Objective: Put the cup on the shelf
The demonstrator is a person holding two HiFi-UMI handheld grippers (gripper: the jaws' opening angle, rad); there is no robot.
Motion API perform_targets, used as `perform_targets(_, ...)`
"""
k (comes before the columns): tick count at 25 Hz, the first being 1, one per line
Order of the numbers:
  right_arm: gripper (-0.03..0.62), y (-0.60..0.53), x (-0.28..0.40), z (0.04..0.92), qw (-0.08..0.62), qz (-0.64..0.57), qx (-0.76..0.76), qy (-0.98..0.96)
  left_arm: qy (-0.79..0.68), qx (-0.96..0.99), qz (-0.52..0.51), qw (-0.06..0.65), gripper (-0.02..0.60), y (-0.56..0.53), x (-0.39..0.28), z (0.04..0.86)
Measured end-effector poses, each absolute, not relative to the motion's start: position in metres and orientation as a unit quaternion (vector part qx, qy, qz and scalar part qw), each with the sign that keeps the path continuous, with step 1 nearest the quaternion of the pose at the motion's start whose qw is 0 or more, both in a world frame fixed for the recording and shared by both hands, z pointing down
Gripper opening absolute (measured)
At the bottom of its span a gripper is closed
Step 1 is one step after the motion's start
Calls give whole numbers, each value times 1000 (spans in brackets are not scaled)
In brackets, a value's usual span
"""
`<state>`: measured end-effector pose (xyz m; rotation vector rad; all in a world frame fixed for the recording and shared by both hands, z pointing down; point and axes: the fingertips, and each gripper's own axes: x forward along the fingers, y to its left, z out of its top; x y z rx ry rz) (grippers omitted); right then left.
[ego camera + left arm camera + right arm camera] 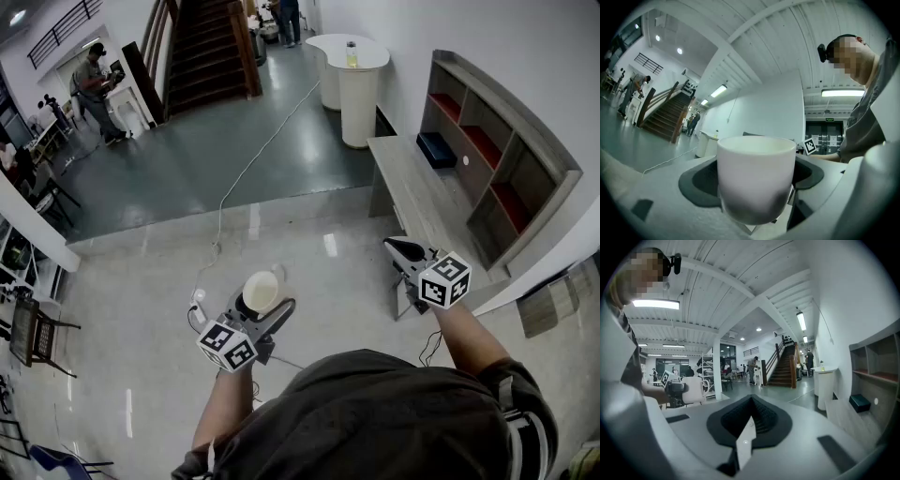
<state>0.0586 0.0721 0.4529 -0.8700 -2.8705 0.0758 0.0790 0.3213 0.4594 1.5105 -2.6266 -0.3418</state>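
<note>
left hand-held gripper (266,300): jaws wide, gripping upright cup (260,289) | right hand-held gripper (398,247): closed, empty | shelf (497,159): far right of cup, behind surface (412,187), nearer right hand

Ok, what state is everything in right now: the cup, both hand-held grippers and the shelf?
cup: upright, clamped between jaws.
left hand-held gripper: shut on the cup.
right hand-held gripper: shut, empty.
shelf: no cup on it yet.
</note>
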Motion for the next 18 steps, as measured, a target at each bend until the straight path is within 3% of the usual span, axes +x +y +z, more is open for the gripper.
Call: perform_targets(18,-9,88,54,453,73,37,-295,-952,-858,498,-118,40,439,339,78,462)
